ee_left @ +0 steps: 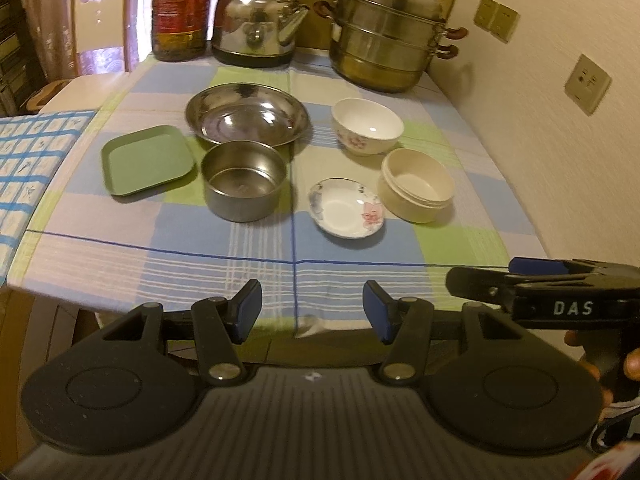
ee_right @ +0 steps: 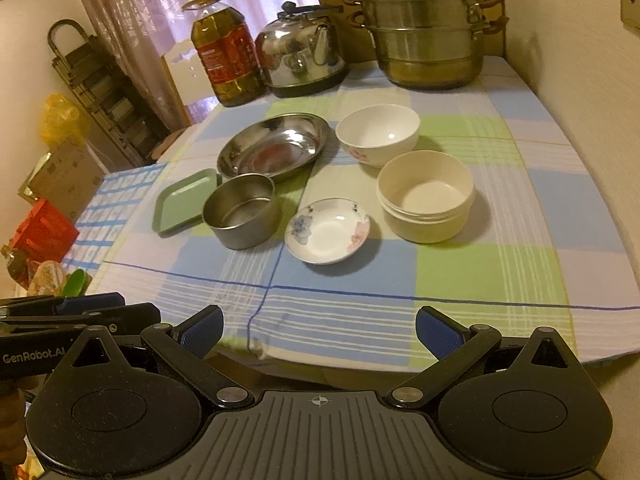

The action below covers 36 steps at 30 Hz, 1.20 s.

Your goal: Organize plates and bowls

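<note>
On the checked tablecloth [ee_left: 120, 248] lie a green square plate [ee_left: 146, 160], a wide steel dish [ee_left: 248, 118], a small steel bowl [ee_left: 244, 184], a white flowered bowl [ee_left: 366, 124], a cream round bowl [ee_left: 418, 186] and a small flowered saucer [ee_left: 346, 214]. My left gripper [ee_left: 312, 312] hovers open over the table's near edge, nothing between its blue pads. My right gripper [ee_right: 320, 334] is open too, short of the saucer [ee_right: 328, 230], and shows side-on at the right [ee_left: 520, 280] in the left wrist view. The same dishes appear in the right wrist view: plate [ee_right: 182, 204], steel dish [ee_right: 274, 146], steel bowl [ee_right: 242, 210], white bowl [ee_right: 378, 134], cream bowl [ee_right: 426, 196].
At the table's far end stand an oil bottle [ee_left: 182, 8], a steel kettle [ee_left: 258, 26] and a stacked steamer pot [ee_left: 390, 32]. A wall [ee_left: 560, 140] runs along the right. A chair [ee_left: 100, 24] and a blue-checked cloth [ee_left: 32, 168] sit on the left.
</note>
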{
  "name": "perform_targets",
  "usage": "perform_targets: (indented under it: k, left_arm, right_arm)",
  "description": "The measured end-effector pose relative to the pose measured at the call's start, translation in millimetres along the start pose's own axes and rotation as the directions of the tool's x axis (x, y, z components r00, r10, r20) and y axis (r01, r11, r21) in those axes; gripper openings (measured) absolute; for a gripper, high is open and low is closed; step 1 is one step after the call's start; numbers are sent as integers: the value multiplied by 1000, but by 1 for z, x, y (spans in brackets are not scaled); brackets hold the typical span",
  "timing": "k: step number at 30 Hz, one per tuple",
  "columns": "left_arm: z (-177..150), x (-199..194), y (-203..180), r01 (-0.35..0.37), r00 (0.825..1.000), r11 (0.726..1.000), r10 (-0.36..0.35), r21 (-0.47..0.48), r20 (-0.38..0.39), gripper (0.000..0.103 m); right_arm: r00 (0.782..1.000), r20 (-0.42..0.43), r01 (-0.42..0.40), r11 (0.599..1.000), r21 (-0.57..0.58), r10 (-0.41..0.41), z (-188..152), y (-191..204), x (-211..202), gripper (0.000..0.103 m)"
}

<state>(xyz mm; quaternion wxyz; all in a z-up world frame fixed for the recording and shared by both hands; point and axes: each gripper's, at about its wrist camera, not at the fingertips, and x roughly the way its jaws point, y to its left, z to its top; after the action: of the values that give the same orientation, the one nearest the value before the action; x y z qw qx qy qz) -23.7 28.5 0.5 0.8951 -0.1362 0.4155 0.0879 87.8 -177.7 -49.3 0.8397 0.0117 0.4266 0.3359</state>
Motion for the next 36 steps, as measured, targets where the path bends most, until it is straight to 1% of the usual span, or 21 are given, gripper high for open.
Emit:
perform_targets:
  k: [6,10,18,22,28,30,32,36]
  left_arm:
    - [9,6,26,-13,1000,1000,13,-7,7,54]
    - [24,14,50,-14,1000,1000,14,2,12,54]
    - [65,37,119,2,1000,999,-2,35,-3,52]
    - [88,52,160,2,1000,999,-2,52,-8,51]
    - [118,75,213,18,1000,997,-16,73,-19,50]
    - [126,84,227,27,999,996,-24,80,-38,50]
    - [133,93,238,37,998,995,-32,93,-62,45]
    - [144,111,257,60,994,991,-48,120,-100,44]
  right_arm:
    - [999,30,-17,999,34,16,0,6,5,102]
    - [998,53,-26,997,72,22,10,15,16,102]
    - [997,65,-51,991,123,43,43,60,59,102]
    - [996,67,-75,986,149,65,62,88,90,92]
    - [994,52,-100,982,157,93,86,131,138,85]
    - [995,44,-97,981,165,91,92,143,155,82]
    - [995,39,-99,979,178,94,97,153,171,77]
    - [996,19,-84,975,207,82,103,171,201,70]
